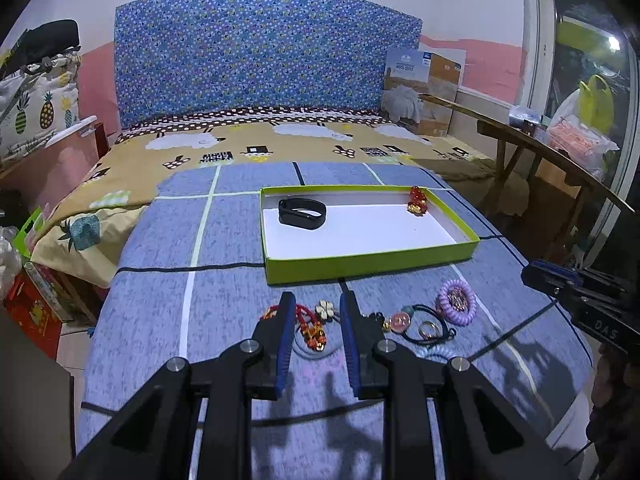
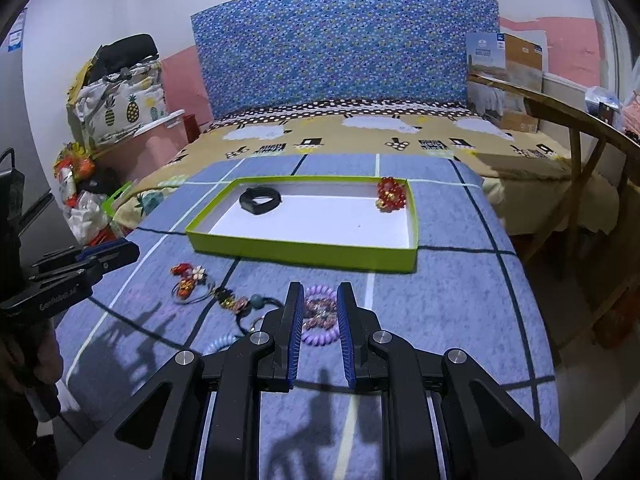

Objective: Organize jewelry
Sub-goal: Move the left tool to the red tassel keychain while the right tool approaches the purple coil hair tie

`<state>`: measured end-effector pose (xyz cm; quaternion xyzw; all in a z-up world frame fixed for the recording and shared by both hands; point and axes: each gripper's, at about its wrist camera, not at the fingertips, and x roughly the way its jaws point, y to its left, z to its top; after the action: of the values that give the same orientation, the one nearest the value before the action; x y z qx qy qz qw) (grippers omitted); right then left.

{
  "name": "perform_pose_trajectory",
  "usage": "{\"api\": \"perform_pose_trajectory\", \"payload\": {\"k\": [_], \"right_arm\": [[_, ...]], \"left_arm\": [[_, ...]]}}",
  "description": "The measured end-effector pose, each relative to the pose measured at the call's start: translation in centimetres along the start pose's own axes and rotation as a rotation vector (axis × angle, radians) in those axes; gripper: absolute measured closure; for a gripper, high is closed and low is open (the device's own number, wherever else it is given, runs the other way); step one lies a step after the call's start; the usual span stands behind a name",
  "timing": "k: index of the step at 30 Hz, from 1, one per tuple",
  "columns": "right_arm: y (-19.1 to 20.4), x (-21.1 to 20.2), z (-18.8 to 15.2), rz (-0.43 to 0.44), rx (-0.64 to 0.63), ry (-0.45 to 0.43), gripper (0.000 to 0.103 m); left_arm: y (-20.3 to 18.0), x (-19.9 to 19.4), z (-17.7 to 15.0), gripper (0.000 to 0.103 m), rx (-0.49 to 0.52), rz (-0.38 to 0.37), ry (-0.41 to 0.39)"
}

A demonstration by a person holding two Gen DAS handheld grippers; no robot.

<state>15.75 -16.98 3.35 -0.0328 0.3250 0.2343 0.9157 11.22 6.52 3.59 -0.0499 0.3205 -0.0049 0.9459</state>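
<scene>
1. While the green tray (image 1: 372, 262) holds only a black band (image 1: 302, 211) and a red charm (image 1: 417, 201), several pieces lie outside on the blue cloth (image 1: 160, 300);
2. left gripper (image 1: 318, 306) open over the red tassel charm (image 1: 310, 326); right gripper (image 2: 318, 300) open astride the purple coil tie (image 2: 319, 320).

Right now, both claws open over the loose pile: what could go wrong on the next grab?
1. The left claw straddles the red charm, which lies over a thin loop and beside the flower piece; closing may lift several at once.
2. The right claw brackets the purple coil tie with a beaded piece inside it; that piece may drop during the carry to the green tray.
3. The black cord tie lies tangled with its neighbours and could drag them.
</scene>
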Motion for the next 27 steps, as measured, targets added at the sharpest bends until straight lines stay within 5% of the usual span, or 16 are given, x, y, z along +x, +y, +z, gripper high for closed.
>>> {"api": "perform_pose_trajectory", "payload": {"k": [27], "right_arm": [[-1.0, 4.2, -1.4, 0.022, 0.051, 0.118, 0.084]], "left_arm": [[1.6, 4.2, -2.2, 0.072, -0.017, -0.009, 0.136]]}}
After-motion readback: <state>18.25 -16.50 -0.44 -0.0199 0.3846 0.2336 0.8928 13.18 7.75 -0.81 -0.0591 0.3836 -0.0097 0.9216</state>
